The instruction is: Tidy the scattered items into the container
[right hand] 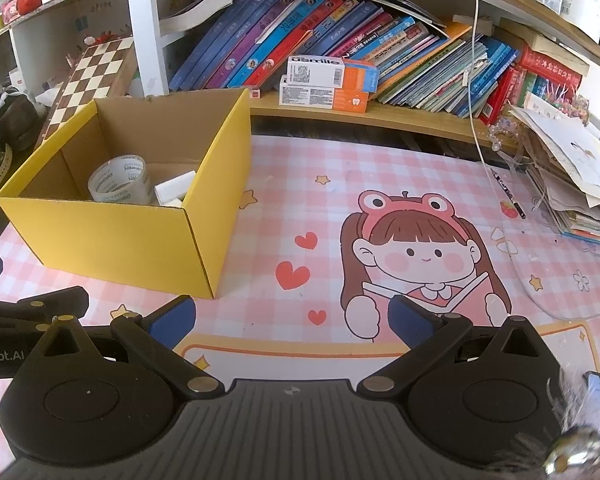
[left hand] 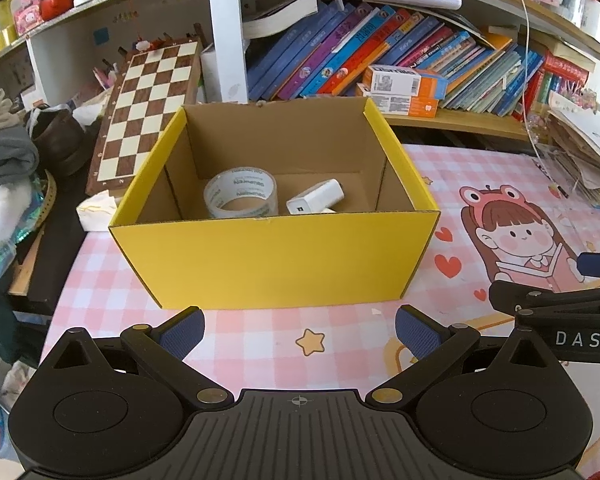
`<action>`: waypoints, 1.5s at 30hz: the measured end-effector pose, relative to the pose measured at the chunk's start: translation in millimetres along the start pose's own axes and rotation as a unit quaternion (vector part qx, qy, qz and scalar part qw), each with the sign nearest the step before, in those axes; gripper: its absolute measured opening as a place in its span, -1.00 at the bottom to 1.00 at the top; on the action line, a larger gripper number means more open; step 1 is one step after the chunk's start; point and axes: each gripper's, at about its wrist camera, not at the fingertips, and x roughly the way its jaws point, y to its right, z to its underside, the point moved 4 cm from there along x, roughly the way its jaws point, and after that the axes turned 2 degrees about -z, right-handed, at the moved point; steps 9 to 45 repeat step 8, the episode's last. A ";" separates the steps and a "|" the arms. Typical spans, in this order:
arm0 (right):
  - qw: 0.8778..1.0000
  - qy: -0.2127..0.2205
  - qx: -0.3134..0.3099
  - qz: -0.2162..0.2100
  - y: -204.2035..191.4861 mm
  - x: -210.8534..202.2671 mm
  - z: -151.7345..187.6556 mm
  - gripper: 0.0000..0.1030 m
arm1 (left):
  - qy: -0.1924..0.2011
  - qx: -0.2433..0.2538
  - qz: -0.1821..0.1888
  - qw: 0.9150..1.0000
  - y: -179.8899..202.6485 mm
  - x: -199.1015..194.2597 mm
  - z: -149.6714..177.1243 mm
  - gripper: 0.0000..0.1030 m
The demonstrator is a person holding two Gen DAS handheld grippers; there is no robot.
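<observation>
My left gripper (left hand: 300,330) hangs just in front of the box (left hand: 276,256), jaws spread wide, nothing between the pads. My right gripper (right hand: 292,322) is to the right of the box (right hand: 112,240), jaws equally wide, nothing held; it sits over the mat (right hand: 380,168) near the printed girl. The box stands open on the mat (left hand: 260,344), yellow outside, brown inside. Inside it: tape roll (left hand: 241,199) on edge at the left of the floor, charger (left hand: 316,198) just right of it, apart from the roll. From the right view, tape roll (right hand: 119,185) and charger (right hand: 175,190) lie close against the box's near wall.
</observation>
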 end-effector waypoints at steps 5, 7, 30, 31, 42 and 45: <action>1.000 -0.001 0.001 0.000 0.4 0.0 0.6 1.00 | 0.007 -0.004 0.005 1.000 -0.7 -1.8 0.3 0.99; 1.000 -0.001 0.001 -0.001 0.3 -0.1 1.0 1.00 | 0.011 -0.005 0.005 1.000 -1.1 -3.0 -0.1 0.99; 1.000 -0.001 0.000 -0.001 0.3 -0.1 1.1 1.00 | 0.012 -0.003 0.006 1.000 -0.8 -3.2 -0.6 0.99; 1.000 -0.001 0.000 -0.001 0.3 -0.1 1.1 1.00 | 0.012 -0.003 0.006 1.000 -0.8 -3.2 -0.6 0.99; 1.000 -0.001 0.000 -0.001 0.3 -0.1 1.1 1.00 | 0.012 -0.003 0.006 1.000 -0.8 -3.2 -0.6 0.99; 1.000 -0.001 0.000 -0.001 0.3 -0.1 1.1 1.00 | 0.012 -0.003 0.006 1.000 -0.8 -3.2 -0.6 0.99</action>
